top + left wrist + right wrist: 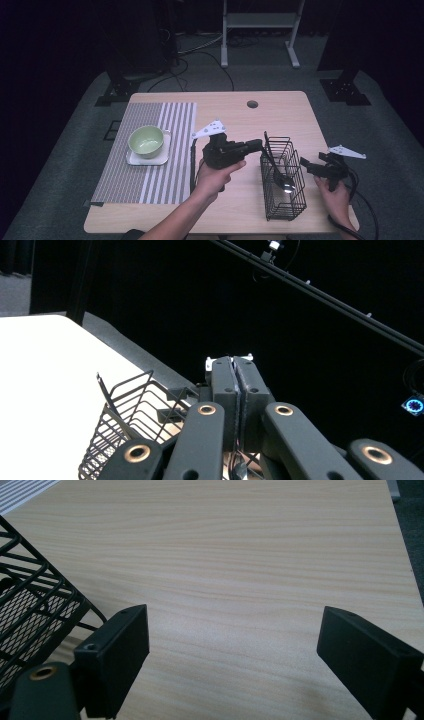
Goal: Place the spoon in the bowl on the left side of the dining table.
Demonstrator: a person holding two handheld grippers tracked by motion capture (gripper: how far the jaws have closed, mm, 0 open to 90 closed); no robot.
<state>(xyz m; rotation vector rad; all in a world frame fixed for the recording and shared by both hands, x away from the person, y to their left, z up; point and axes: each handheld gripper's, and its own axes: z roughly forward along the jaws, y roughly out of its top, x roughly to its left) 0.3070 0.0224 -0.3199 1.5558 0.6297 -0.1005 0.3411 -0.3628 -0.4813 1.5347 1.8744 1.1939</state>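
Note:
A black wire basket [295,200] [125,405] [30,610] stands on the right half of the wooden table [280,115]. A dark-handled spoon [286,185] leans in it, shiny bowl down. Its handle rises to the tips of my left gripper [259,145], which points right over the basket's left rim. In the left gripper view its jaws [233,362] are pressed together above the basket, shut on the spoon's handle. My right gripper [306,165] [235,622] rests just right of the basket, open, with bare tabletop between its fingers.
A green bowl [146,140] sits on a white square plate [131,159] on a striped placemat [150,180] at the table's left. A round cable hole [252,104] lies near the far edge. A cable trails off the front right corner.

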